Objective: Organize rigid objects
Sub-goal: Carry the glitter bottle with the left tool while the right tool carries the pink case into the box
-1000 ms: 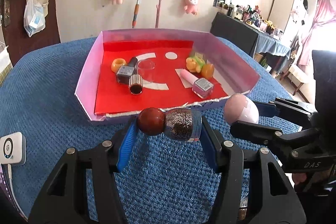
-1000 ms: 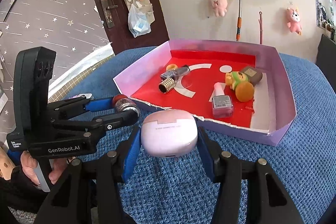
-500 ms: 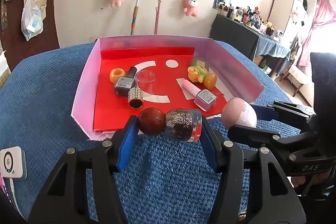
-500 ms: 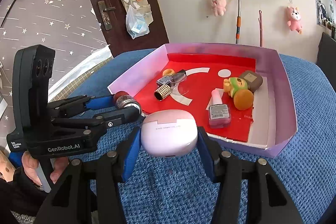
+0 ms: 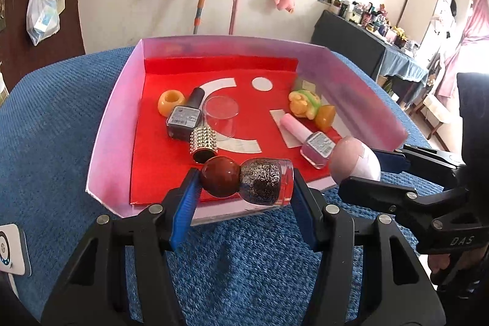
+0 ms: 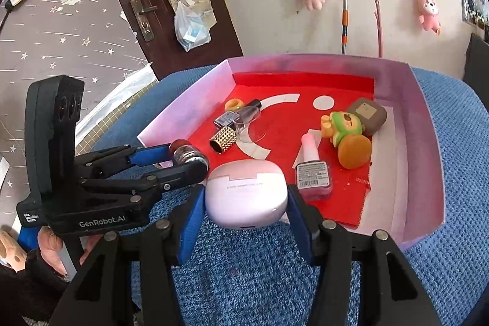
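Where the blue cloth (image 5: 55, 124) covers the table, a pink box (image 5: 116, 112) with a red floor sits open, holding the sorted goods.

Box contents: a green and orange toy (image 6: 345, 130); a brown-grey case (image 6: 368, 115) lying beside the toy at the right wall; a clear cup (image 5: 221, 118) on its side; a pink polish bottle (image 6: 311, 170) lying with its cap pointing to the far wall; a dark polish bottle (image 5: 186, 115) lying the same way; a gold studded cap (image 5: 203, 144) just in front of it; an orange ring (image 5: 170, 102) at the left.

Left gripper (image 5: 241, 191): jaws clenched on a glitter polish bottle (image 5: 262, 182), held crosswise with its round red-brown cap toward the left pad, over the near edge of the box.

Right gripper (image 6: 244, 200): jaws clenched on a pink earbud case (image 6: 246, 197), held lid up at the near edge of the box, beside the other gripper.

Also: a white device (image 5: 10, 254) at the left edge of the cloth.
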`<state>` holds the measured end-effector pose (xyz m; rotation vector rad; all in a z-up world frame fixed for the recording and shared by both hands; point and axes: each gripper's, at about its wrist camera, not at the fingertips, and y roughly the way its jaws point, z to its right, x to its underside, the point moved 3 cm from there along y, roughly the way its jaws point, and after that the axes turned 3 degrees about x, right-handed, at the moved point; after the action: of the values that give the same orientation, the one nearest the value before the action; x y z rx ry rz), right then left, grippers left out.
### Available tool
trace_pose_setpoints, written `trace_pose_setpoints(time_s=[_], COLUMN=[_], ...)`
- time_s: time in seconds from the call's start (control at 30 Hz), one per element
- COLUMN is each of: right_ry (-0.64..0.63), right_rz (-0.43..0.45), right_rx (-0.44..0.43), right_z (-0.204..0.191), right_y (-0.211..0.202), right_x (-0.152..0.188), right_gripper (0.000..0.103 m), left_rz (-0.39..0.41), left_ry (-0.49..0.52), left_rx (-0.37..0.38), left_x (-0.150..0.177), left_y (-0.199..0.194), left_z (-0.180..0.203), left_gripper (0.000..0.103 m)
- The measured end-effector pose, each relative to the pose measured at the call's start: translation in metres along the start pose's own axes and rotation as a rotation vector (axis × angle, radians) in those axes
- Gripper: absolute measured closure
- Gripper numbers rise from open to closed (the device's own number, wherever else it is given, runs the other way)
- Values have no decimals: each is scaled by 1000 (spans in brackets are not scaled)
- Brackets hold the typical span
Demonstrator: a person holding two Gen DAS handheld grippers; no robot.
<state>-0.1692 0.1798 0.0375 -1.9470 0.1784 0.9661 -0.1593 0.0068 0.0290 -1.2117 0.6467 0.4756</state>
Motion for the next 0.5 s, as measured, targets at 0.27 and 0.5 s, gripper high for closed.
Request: trace_pose_setpoints(time_s=[0.27, 0.5], right_ry=[40, 90], right_rz=[-59, -111], right_rx=[-37, -65], right_z=[10, 22], right_y=[24, 44], right_x=[-4, -9], right_gripper=[48, 48], left_rz=[-49, -86], left_ry=[-21, -41], left_rx=[-17, -23], left_x=[0, -1], left_y=[21, 39], left_z=[-11, -20], left_gripper=[48, 48])
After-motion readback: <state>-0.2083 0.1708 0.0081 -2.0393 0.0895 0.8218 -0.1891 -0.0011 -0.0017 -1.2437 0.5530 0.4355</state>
